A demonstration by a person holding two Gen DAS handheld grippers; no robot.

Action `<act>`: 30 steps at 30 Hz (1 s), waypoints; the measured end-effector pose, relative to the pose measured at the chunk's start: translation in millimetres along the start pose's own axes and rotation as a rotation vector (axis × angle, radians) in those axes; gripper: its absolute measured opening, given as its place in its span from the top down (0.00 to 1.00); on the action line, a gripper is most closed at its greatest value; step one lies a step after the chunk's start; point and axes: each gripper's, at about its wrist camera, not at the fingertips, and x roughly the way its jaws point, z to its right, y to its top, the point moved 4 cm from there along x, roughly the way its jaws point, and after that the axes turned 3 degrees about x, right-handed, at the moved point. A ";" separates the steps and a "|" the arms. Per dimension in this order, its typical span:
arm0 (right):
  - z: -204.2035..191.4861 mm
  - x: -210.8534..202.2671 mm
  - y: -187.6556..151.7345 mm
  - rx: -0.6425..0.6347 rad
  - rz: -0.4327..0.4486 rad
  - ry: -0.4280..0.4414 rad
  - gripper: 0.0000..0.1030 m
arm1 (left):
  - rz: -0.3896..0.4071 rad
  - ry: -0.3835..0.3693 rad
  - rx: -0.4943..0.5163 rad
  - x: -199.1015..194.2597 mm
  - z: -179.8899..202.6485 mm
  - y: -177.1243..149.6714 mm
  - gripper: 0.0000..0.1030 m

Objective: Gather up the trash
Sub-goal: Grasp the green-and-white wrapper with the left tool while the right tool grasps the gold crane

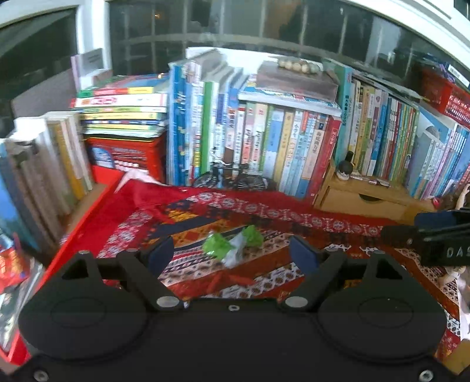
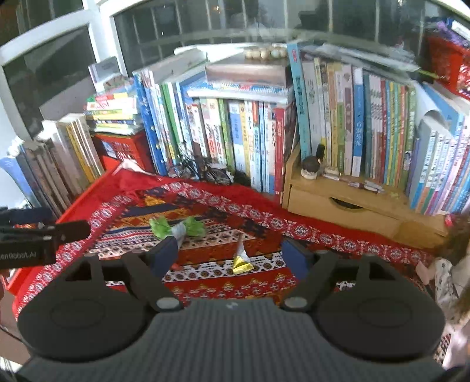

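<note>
Both tongs open and empty: left tongs (image 1: 232, 249) lined up on green wrapper (image 1: 232, 245), right tongs (image 2: 232, 255) on gold wrapper (image 2: 242, 264). Wrappers loose on red patterned cloth (image 2: 308, 232) over worktop, near each other, likely one grab apiece.

Both wrist views are soft and slightly smeared, with book spines unreadable. The dark gridded glass windows (image 1: 264, 26) give little light; illumination is even, with faint shadows on the red patterned cloth (image 2: 264, 211). Fisheye distortion bows the white window frame (image 2: 44, 38) at the edges
</note>
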 end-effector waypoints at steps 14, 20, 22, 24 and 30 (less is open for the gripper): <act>15.1 125.8 -3.4 -0.187 -0.226 0.051 0.16 | -0.159 0.040 0.072 154.4 5.0 -8.7 0.17; 19.5 169.8 -6.2 -0.200 -0.340 0.093 0.16 | -0.219 0.044 0.060 205.6 -1.7 -15.7 0.17; 18.7 181.8 -7.4 -0.216 -0.373 0.097 0.16 | -0.241 0.050 0.060 218.8 -2.7 -18.4 0.17; 17.8 193.3 -9.1 -0.224 -0.407 0.104 0.16 | -0.254 0.049 0.056 229.2 -4.1 -20.8 0.17; 20.6 219.3 -12.6 -0.192 -0.453 0.104 0.17 | -0.270 0.018 0.067 247.9 -2.4 -24.7 0.17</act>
